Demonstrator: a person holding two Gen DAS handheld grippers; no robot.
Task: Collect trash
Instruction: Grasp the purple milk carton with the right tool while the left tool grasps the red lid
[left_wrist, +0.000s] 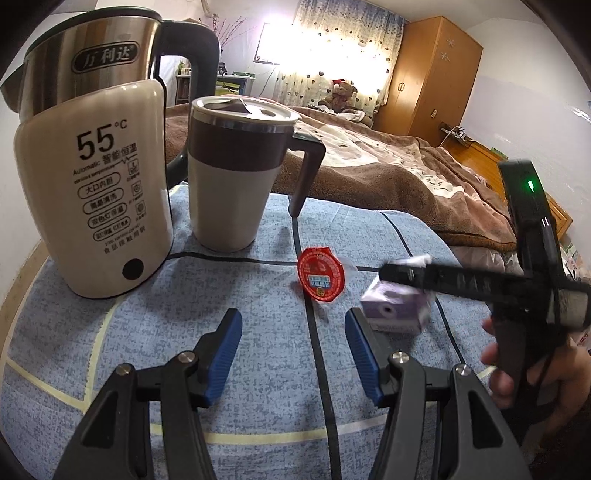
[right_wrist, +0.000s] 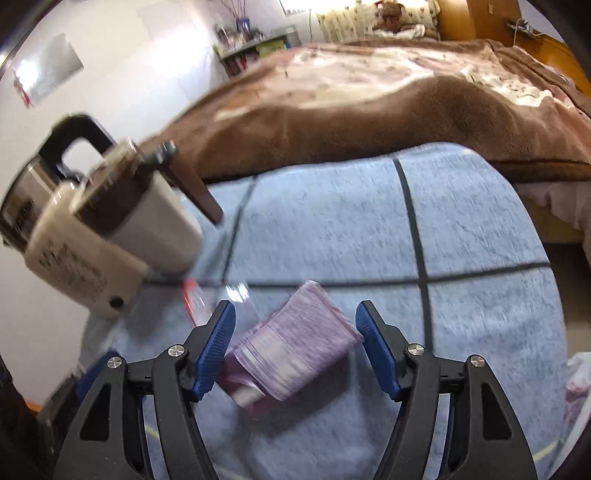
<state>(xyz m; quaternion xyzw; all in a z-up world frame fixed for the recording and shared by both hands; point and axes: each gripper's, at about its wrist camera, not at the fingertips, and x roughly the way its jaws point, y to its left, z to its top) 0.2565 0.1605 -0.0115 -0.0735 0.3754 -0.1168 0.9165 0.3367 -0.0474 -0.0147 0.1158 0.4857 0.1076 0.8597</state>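
Observation:
A small purple carton (right_wrist: 295, 343) lies on the blue checked cloth (right_wrist: 480, 229), between the open jaws of my right gripper (right_wrist: 295, 332); the jaws do not touch it. The carton also shows in the left wrist view (left_wrist: 395, 306), partly hidden under the right gripper's black body. A red round jelly cup (left_wrist: 320, 275) with a clear rim lies on the cloth ahead of my left gripper (left_wrist: 293, 347), which is open and empty. The cup shows blurred in the right wrist view (right_wrist: 194, 299).
A cream and steel electric kettle (left_wrist: 99, 177) and a brown-and-white lidded mug (left_wrist: 236, 173) stand at the back left of the cloth. A bed with a brown blanket (left_wrist: 388, 158) lies behind. A wooden wardrobe (left_wrist: 428, 70) stands far right.

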